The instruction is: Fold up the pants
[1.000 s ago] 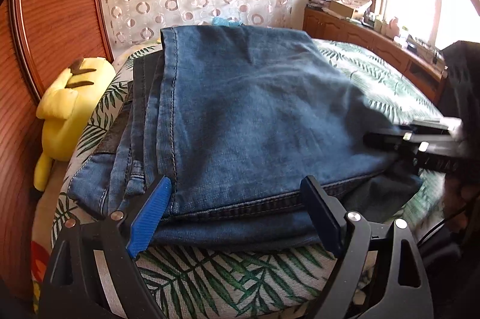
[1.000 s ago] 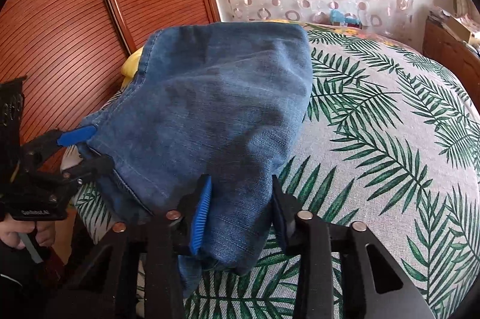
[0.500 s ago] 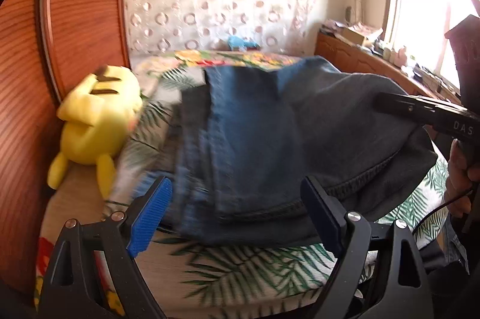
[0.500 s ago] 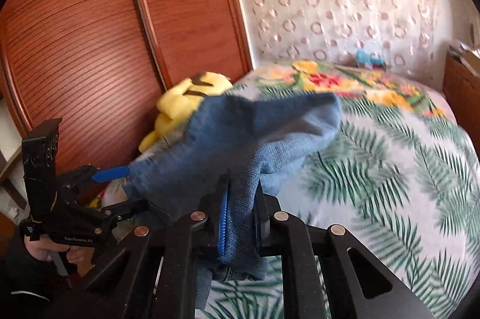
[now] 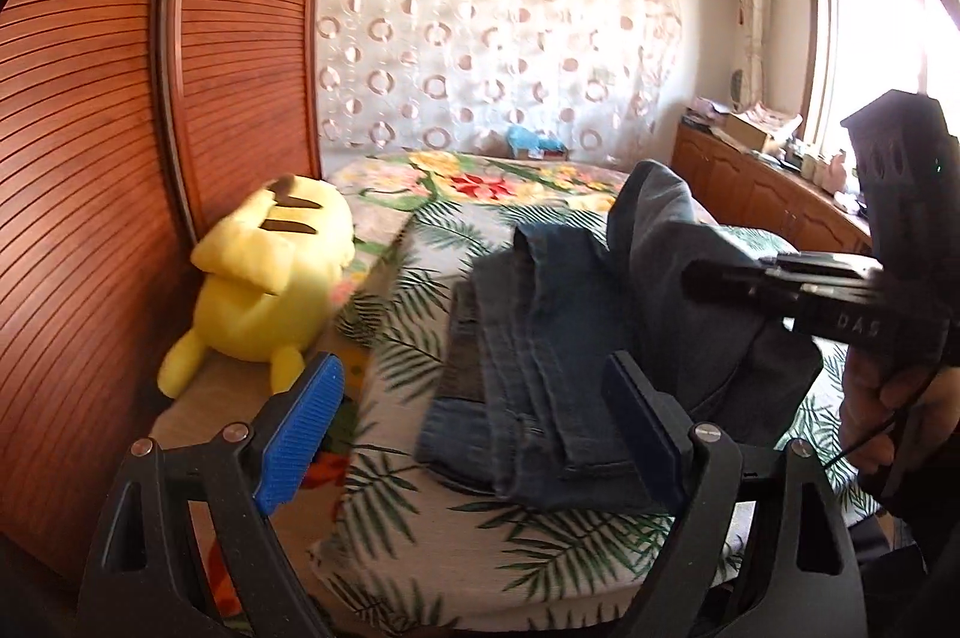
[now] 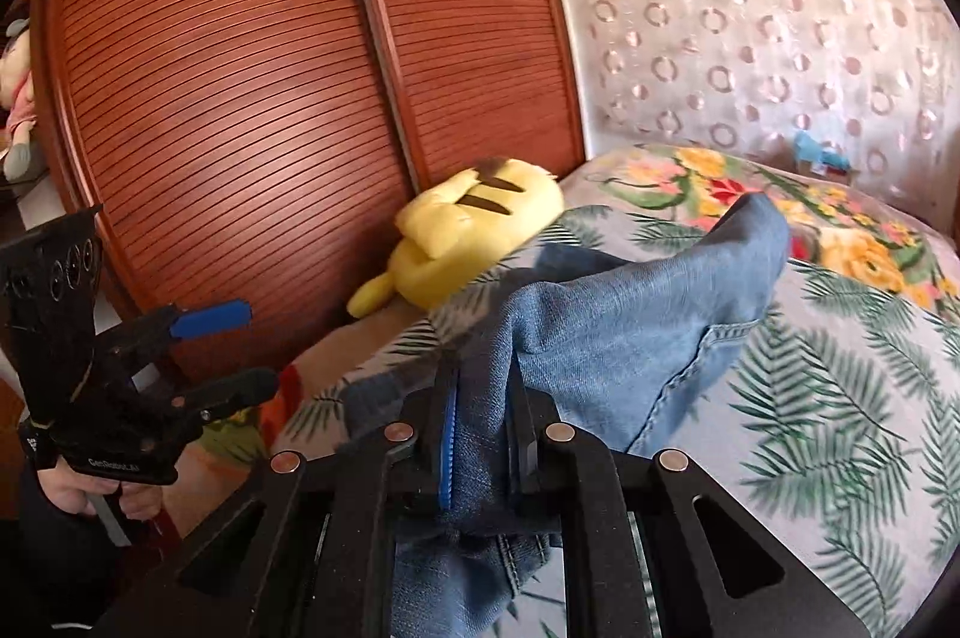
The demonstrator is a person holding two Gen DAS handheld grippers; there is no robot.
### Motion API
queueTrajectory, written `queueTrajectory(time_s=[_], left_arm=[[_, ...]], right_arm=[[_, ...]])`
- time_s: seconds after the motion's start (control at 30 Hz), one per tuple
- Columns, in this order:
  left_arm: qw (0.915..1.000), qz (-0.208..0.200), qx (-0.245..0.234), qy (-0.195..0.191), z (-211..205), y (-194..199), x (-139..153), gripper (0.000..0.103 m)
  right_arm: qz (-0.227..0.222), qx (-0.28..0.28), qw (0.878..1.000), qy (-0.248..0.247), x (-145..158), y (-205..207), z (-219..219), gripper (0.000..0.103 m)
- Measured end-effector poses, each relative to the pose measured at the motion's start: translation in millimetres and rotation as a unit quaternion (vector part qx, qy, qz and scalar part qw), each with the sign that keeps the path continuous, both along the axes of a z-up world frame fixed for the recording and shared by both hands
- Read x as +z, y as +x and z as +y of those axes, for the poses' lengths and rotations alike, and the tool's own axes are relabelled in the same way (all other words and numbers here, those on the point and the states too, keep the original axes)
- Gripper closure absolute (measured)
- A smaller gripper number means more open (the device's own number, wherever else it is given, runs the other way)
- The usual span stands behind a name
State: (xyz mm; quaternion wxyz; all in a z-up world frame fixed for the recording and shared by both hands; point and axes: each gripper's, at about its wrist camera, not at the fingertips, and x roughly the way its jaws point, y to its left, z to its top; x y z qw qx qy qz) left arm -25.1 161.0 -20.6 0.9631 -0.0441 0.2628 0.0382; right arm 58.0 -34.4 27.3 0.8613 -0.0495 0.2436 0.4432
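The folded blue jeans [image 5: 540,338] lie on the leaf-print bed, their right side lifted. My right gripper [image 6: 483,434] is shut on a bunched edge of the jeans [image 6: 630,326], and the denim rises from its pads into a peak over the bed. In the left wrist view the right gripper [image 5: 774,278] shows from the side, held by a hand, with cloth hanging from it. My left gripper [image 5: 474,434] is open, its blue pads [image 5: 300,428] wide apart with nothing between them, just short of the jeans' near end. The left gripper [image 6: 222,350] also appears at the left of the right wrist view.
A yellow plush toy [image 5: 270,278] lies at the bed's left edge against the slatted wooden wardrobe [image 5: 90,158]. A wooden cabinet [image 5: 768,182] with clutter stands along the right wall under the window. A patterned curtain [image 5: 492,56] hangs behind the bed [image 5: 420,530].
The right gripper shut on the jeans' edge and lifted it, so the flat stack now peaks upward. The left gripper rose and drew back, staying open.
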Motion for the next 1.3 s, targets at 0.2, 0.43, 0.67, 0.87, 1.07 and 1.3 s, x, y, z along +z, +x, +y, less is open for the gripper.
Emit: queueTrajectory(time_s=[0.2,0.43,0.67,0.87,1.07,1.3], left_arm=[[0.9997,-0.003,0.025,-0.001,18.5,-7.6,0.9,0.015],[0.9986,-0.01,0.052,-0.001,37.1,-14.4,4.1,0.015],[0.998,-0.005,0.062,-0.005,42.0,-13.0,-1.9,0.015],[0.9982,-0.005,0.059,-0.009,36.8,-11.2,-2.2,0.015],[0.9991,0.0,0.038,-0.017,26.4,-2.4,-4.5,0.015],[0.9987,0.038,-0.005,-0.035,1.8,22.1,-30.3,0.015]], right_arm=[[0.009,0.034,0.999,-0.011,-8.5,15.5,29.2,0.091],[0.025,0.075,0.996,-0.046,-25.8,29.2,75.0,0.091],[0.088,0.098,0.989,-0.074,-70.2,54.7,109.7,0.09],[0.072,0.102,0.989,-0.085,-52.9,56.5,109.9,0.067],[0.031,0.062,0.995,-0.07,-24.5,60.3,91.8,0.053],[-0.017,-0.016,0.997,-0.076,-7.8,85.7,51.2,0.042]])
